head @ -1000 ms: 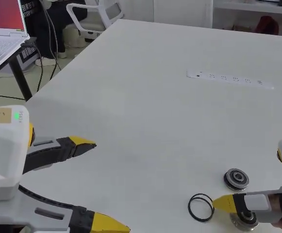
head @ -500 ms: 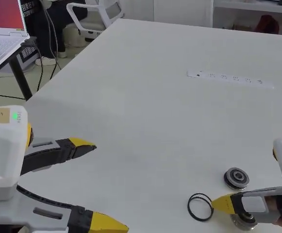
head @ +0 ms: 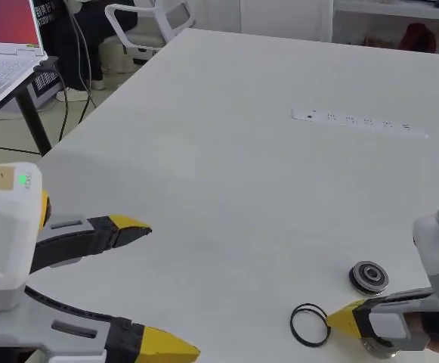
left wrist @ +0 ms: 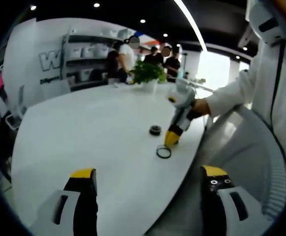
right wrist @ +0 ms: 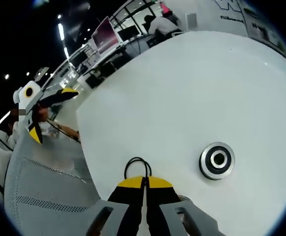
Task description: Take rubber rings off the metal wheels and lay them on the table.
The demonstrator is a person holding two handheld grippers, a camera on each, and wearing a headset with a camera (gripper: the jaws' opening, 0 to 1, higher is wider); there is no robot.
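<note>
White tabletop (head: pixel 227 151) runs out ahead of you, with a white power strip (head: pixel 359 121) lying flat toward its far right, an open laptop (head: pixel 0 53) on a separate desk at the far left, and a white office chair (head: pixel 147 23) beyond the far edge. Your left gripper (head: pixel 147 287) sits at the near left, its yellow-tipped jaws spread wide apart and holding nothing, pointing across the bare surface toward the right. Your right gripper (head: pixel 338 321) comes in from the near right corner with its jaws closed tip to tip; in the right gripper view they meet along a thin seam with nothing visible between them. A black rubber ring (head: pixel 310 324) lies flat on the tabletop just left of those tips, its near edge right at them, and you cannot tell whether the tips are touching it. A metal wheel (head: pixel 369 277) rests on its side a little farther back and to the right of the ring, apart from both the ring and the gripper, showing a dark hub inside a bright rim. In the left gripper view several people stand around a plant in the background.
</note>
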